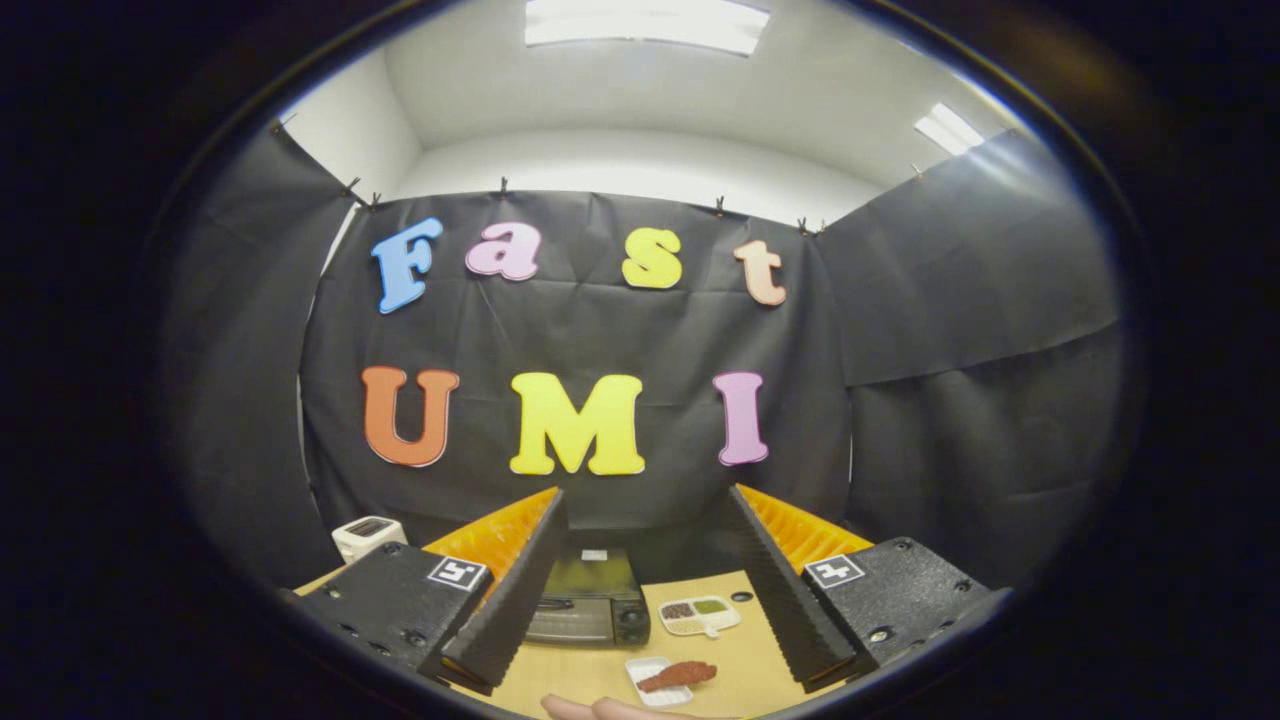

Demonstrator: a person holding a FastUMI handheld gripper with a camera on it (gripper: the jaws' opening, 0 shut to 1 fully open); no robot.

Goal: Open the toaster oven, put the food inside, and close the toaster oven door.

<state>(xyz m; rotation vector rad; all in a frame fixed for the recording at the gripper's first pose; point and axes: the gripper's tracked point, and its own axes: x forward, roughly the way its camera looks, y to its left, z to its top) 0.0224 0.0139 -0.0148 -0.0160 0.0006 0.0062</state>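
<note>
The toaster oven (590,600) was seen toward the desk's (745,675) far edge, door shut, dark and boxy; it was judged heavy and rigid, best taken by the door's top handle. The reddish food (680,675) on a white tray (645,685) lay nearer, judged light and soft. The gripper (650,600) was held spread wide, grasping nothing.

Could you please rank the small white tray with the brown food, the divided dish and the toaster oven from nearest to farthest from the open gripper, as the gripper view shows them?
From the gripper:
1. Small white tray with brown food, between the fingers, nearest.
2. Divided dish, beyond the tray.
3. Toaster oven, beside the dish, reaching farthest back toward the wall.
</note>
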